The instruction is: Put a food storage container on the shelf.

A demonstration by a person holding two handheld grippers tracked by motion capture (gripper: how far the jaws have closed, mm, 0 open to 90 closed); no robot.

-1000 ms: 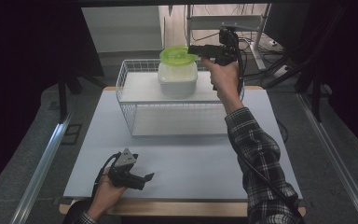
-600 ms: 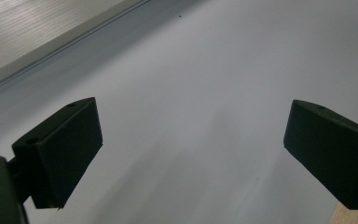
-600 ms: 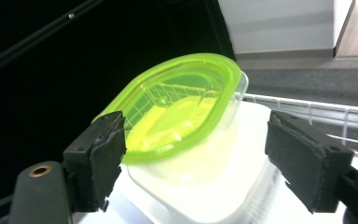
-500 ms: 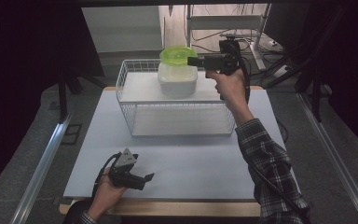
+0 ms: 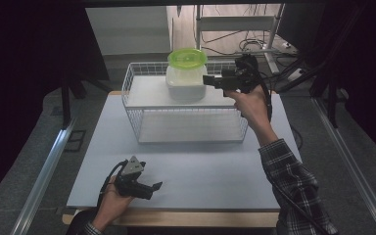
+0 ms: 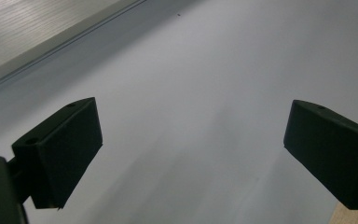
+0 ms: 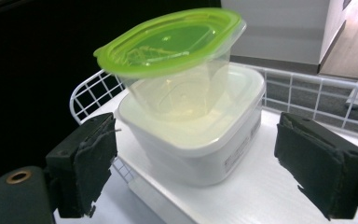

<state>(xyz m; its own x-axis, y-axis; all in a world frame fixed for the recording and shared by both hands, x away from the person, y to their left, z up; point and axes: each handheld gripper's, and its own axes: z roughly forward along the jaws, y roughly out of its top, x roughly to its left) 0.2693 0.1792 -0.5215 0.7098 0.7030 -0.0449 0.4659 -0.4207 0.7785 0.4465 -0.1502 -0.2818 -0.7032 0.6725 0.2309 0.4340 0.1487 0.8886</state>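
We've got the right gripper (image 7: 193, 172) spread wide, jaws just been opening with nothing pinched. Straight ahead of it the green-lidded clear container (image 7: 177, 60) sits tilted on the white lidded tub (image 7: 200, 149), on the wire rack's (image 5: 142, 117) shelf. Left gripper (image 6: 191, 158) is spread too, just bare white table (image 6: 205, 70) ahead.

We hold the left gripper (image 5: 152, 186) low at the near edge, the left hand (image 5: 110, 203) wrapped round its body from below. Its 2 black jaws stand wide apart with nothing between them, pointing across to the right, the grey plate on top.

We hold the right gripper (image 5: 206, 80) out at arm's length, forearm in a plaid sleeve extended forward, the right hand (image 5: 249, 100) gripping from beneath. Its jaws have just been opening; they now stand wide, pointing left, nothing pressed between the pads.
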